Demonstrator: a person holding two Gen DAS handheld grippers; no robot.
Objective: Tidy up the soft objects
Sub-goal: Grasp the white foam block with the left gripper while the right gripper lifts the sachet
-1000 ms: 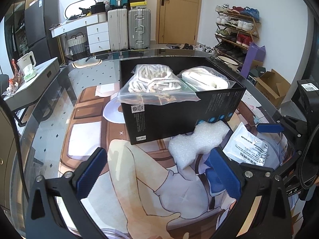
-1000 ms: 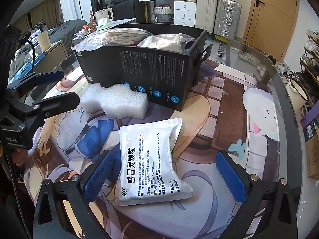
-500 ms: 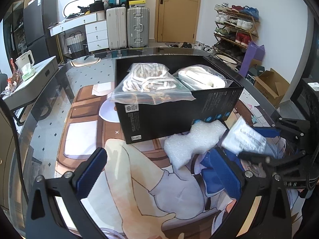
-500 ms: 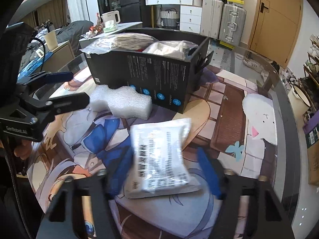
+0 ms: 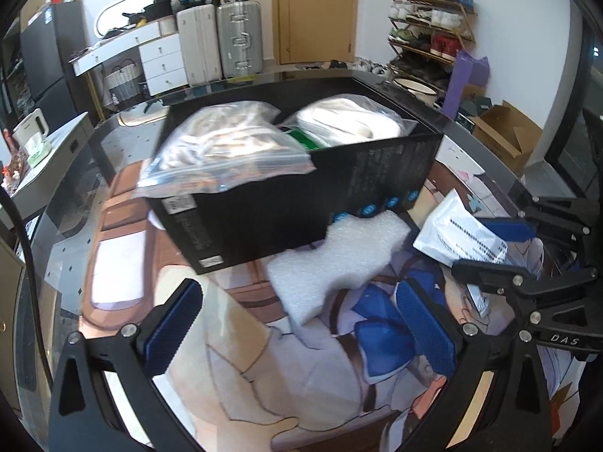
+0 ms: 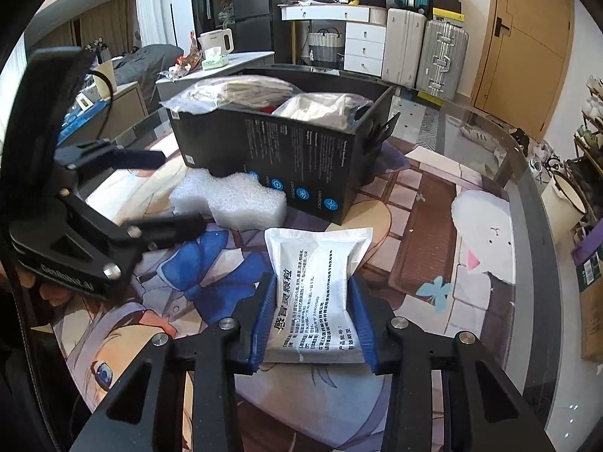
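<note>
Glass table (image 6: 501,158), printed mat (image 6: 433,233): box (image 6: 286,162), foam (image 6: 233,203), possibly pouch (image 6: 316,286).

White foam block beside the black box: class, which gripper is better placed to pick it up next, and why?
Left. The left gripper is open with the foam block just ahead of its fingers, while the right gripper is shut on the white printed pouch.

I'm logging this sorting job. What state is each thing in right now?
Right gripper: shut on the white pouch.
White pouch: clamped at its near end.
Left gripper: open, empty.
Foam block: loose on the mat, against the box.
Black box: open, overfilled with bags.
</note>
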